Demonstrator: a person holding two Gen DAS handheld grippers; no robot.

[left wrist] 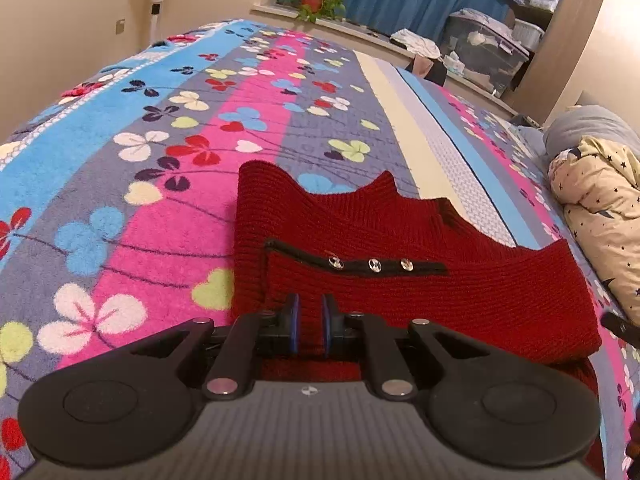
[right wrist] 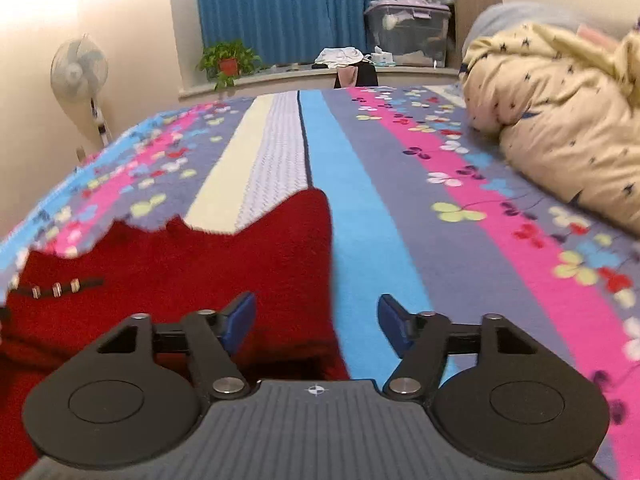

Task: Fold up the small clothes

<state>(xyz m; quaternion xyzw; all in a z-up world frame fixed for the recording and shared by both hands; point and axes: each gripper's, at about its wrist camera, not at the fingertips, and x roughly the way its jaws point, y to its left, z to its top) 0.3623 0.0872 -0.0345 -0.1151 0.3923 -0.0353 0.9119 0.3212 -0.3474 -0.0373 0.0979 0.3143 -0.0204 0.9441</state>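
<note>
A red knit garment (left wrist: 400,248) with a black strip of three metal snaps (left wrist: 374,266) lies partly folded on the flowered bedspread (left wrist: 160,140). My left gripper (left wrist: 311,320) sits at its near edge, and its blue pads stand close together with red knit pinched between them. In the right wrist view the same garment (right wrist: 180,264) fills the lower left, with the snaps (right wrist: 56,289) at the far left. My right gripper (right wrist: 316,312) stands wide open over the garment's right edge. Its left finger is above red knit and its right finger is above the blue stripe, and the pads touch nothing.
A cream duvet with dark stars (right wrist: 560,120) is bunched at the bed's right side. Beyond the bed a window ledge holds a potted plant (right wrist: 228,62), loose cloth and a grey storage box (right wrist: 408,32). A standing fan (right wrist: 78,68) is at the far left.
</note>
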